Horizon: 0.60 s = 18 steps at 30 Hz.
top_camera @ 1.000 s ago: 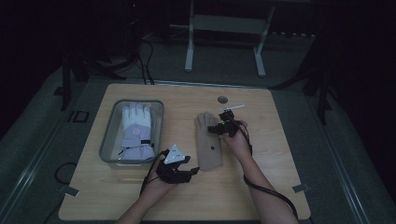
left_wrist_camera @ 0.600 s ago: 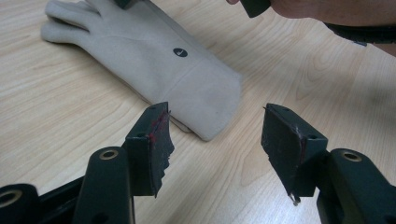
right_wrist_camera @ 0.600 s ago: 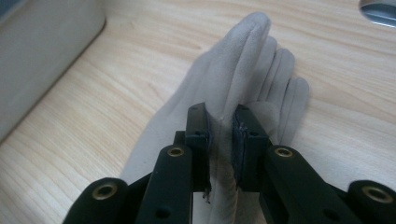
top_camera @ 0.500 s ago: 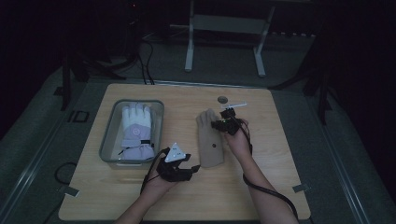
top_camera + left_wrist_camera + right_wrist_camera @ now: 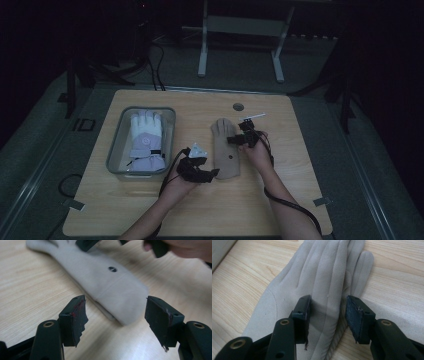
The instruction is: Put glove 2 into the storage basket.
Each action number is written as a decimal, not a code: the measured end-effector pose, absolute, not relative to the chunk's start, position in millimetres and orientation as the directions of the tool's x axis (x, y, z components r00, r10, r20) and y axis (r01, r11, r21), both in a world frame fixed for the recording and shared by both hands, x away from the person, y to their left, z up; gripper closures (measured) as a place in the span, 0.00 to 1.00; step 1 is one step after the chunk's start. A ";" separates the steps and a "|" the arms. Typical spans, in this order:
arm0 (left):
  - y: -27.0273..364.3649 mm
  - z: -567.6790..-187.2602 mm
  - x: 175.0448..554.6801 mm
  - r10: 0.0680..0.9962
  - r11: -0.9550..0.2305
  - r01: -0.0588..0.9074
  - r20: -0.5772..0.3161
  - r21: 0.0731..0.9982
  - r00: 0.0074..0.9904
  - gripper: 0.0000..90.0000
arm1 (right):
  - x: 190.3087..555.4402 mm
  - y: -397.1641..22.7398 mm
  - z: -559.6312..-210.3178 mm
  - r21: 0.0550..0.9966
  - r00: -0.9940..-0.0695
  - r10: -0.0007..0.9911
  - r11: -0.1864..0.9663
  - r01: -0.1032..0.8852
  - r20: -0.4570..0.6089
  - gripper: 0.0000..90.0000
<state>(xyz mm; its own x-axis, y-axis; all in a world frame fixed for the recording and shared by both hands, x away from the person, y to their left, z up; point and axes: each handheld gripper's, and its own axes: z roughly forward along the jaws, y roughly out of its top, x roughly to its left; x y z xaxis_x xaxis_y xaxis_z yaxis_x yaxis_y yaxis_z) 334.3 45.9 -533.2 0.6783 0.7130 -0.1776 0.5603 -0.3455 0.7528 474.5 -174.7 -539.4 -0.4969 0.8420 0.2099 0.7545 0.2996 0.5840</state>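
Note:
A beige glove [image 5: 226,150] lies flat on the wooden table [image 5: 300,165], fingers pointing away from me. My left gripper [image 5: 207,172] sits at its cuff end; in the left gripper view the cuff [image 5: 117,302] lies on the table just ahead of the jaws, and the pads [image 5: 77,312] do not touch it. Those jaws [image 5: 115,302] have just been opening. My right gripper [image 5: 235,141] is low over the glove's fingers [image 5: 329,267]. Its jaws [image 5: 328,300] straddle a strip of fabric, have just been opening and do not pinch it.
A clear plastic bin [image 5: 116,150] at the left holds a white and lavender glove [image 5: 145,140]. A round hole [image 5: 238,106] sits near the table's far edge. Cables trail from both grippers toward me. A metal stand [image 5: 240,45] is on the floor beyond the table.
My left gripper has slid right, up to the glove's cuff, and its jaws stand wider. The right gripper has stayed over the glove's fingers.

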 end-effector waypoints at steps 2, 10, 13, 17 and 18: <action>43.3 -537.3 345.3 0.724 -0.344 0.594 -0.197 0.727 0.661 0.36 | 474.9 -174.9 -539.9 0.583 -0.501 0.840 0.304 0.753 0.209 0.62; 23.0 -547.5 372.6 0.729 -0.373 0.645 -0.220 0.667 0.649 0.37 | 472.9 -174.3 -540.8 0.590 -0.522 0.834 0.332 0.736 0.181 0.76; 17.6 -550.8 380.1 0.743 -0.373 0.660 -0.216 0.652 0.634 0.40 | 471.2 -174.1 -540.6 0.590 -0.527 0.835 0.348 0.729 0.158 0.82; 13.0 -553.7 385.1 0.744 -0.367 0.678 -0.236 0.637 0.625 0.48 | 469.7 -174.2 -541.3 0.598 -0.529 0.836 0.351 0.721 0.147 0.84; 10.9 -554.9 385.1 0.745 -0.368 0.672 -0.229 0.642 0.627 0.50 | 469.1 -174.8 -541.7 0.602 -0.532 0.834 0.354 0.716 0.142 0.85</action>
